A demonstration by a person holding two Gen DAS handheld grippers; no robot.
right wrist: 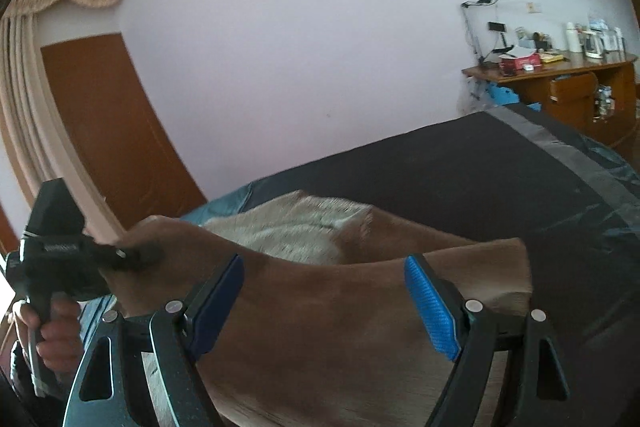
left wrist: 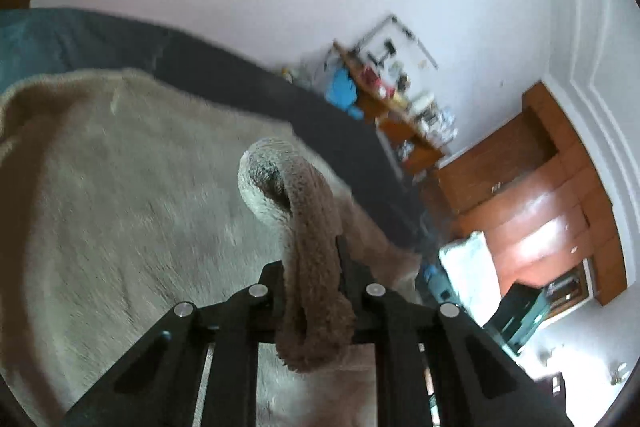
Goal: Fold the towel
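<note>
A beige-brown towel (left wrist: 120,187) lies spread on a dark bed. In the left wrist view my left gripper (left wrist: 316,267) is shut on a bunched edge of the towel, and a fold of cloth loops up past the fingertips. In the right wrist view the towel (right wrist: 340,327) is lifted at its left corner by the left gripper (right wrist: 136,253), held by a hand. My right gripper (right wrist: 324,267) stands open just above the towel, its blue pads (right wrist: 430,303) wide apart with nothing between them.
The dark bed cover (right wrist: 460,167) stretches back to a white wall. A cluttered wooden desk (right wrist: 560,75) stands at the far right. A brown door (right wrist: 108,123) and curtains are on the left. Wooden cabinets (left wrist: 540,195) show in the left wrist view.
</note>
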